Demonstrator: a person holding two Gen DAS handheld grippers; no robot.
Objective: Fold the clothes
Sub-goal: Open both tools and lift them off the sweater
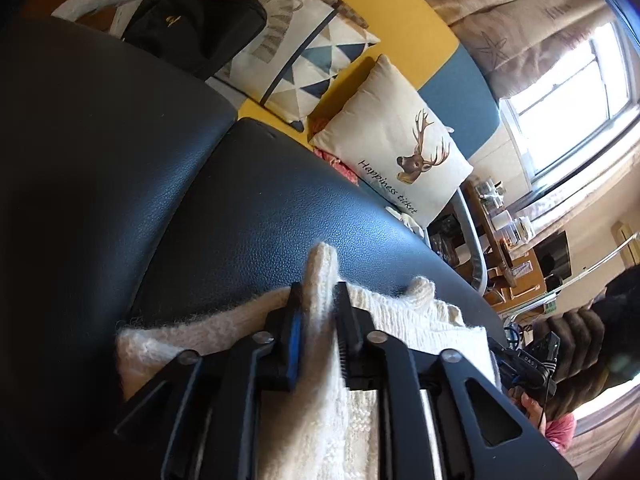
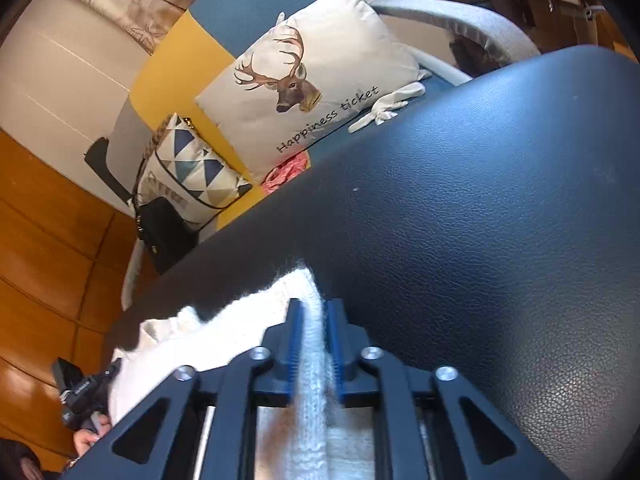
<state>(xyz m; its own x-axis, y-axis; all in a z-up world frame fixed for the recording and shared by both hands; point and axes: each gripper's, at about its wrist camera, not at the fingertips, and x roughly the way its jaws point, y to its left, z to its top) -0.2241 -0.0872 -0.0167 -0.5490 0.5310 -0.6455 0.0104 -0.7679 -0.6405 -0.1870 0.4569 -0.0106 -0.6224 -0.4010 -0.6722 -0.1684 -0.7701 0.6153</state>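
Both grippers — left gripper (image 1: 319,300), right gripper (image 2: 313,308) — straddle pinched ridges of a cream knit sweater (image 1: 404,320) on a black leather cushion (image 1: 256,216), jaws loosened, apparently laying a fold down.

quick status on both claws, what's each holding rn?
Left claw: part-open, white knit sweater ridge between its jaws.
Right claw: part-open, the sweater's edge between its jaws.

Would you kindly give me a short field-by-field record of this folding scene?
garment: white knit sweater, lying on the black padded surface
left claw: a raised fold of the sweater sits inside it; whether it is pressed is unclear
right claw: likewise, a fold sits inside it
behind: deer cushion, triangle-patterned cushion, black bag
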